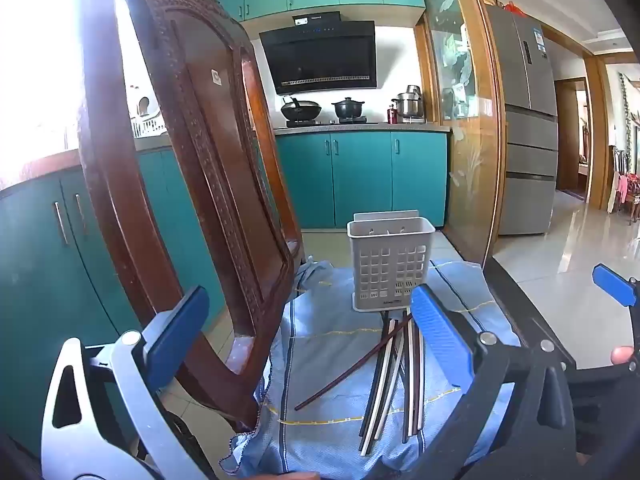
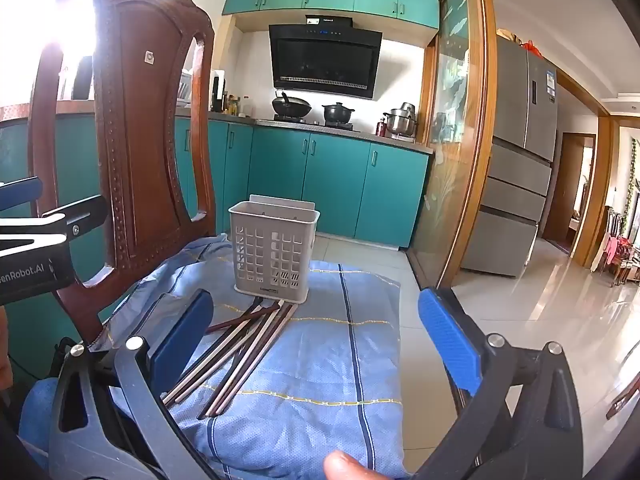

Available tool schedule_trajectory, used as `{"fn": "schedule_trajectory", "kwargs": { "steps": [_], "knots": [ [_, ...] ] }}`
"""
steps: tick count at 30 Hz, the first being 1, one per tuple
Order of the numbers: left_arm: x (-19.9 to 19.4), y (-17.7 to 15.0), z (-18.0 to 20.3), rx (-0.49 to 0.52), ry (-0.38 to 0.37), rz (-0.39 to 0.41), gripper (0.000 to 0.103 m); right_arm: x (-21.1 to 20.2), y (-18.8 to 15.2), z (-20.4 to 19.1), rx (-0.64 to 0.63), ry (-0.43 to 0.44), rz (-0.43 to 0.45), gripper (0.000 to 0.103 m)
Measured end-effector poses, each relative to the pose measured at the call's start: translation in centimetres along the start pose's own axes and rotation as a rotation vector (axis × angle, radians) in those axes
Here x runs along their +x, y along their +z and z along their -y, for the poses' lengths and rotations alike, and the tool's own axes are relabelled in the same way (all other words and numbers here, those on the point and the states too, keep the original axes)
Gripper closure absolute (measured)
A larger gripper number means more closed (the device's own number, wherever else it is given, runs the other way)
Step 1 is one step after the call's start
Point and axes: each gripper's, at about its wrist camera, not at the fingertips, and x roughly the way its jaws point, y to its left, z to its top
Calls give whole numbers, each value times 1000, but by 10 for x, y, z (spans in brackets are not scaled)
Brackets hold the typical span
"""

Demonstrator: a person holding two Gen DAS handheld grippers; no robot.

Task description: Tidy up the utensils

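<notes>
- Hovering over a blue striped cloth (image 2: pixel 352 344), I hold both grippers with fingers spread wide, nothing between them.
- Left gripper (image 1: pixel 308 344) and right gripper (image 2: pixel 316 344) point slightly downward at the chopsticks (image 2: pixel 236 356), fanned loose on the cloth.
- A grey perforated utensil holder (image 2: pixel 274 252) stands upright just behind them, beside a carved wooden chair back (image 2: pixel 140 120).

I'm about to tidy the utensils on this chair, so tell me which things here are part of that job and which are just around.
Part of the job:
- chopsticks, loose on the blue cloth
- grey slotted holder, upright behind them
- left gripper and right gripper, jaws open, holding nothing

Just around:
- wooden chair back
- wok, black pot, steel pot on the counter
- fridge
</notes>
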Motion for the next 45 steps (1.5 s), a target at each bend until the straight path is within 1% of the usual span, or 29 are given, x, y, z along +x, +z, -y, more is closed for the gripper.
{"fn": "schedule_trajectory", "kwargs": {
  "steps": [8, 10, 19, 39, 40, 45],
  "knots": [
    [4, 3, 2, -1, -8, -2, 3, -4, 1, 1, 0, 0, 5, 3],
    [-1, 0, -3, -2, -11, 2, 3, -5, 1, 1, 0, 0, 6, 3],
    [-3, 0, -1, -2, -7, 4, 3, -6, 2, 0, 4, -2, 2, 3],
    [-6, 1, -11, -12, 1, 10, 3, -8, -1, -4, -5, -5, 8, 3],
    [-3, -5, -12, -12, -1, 11, 3, -8, -1, -4, -5, -5, 8, 3],
    [-2, -5, -13, -11, 0, 10, 3, -8, -2, -4, -5, -4, 8, 3]
  ]
}}
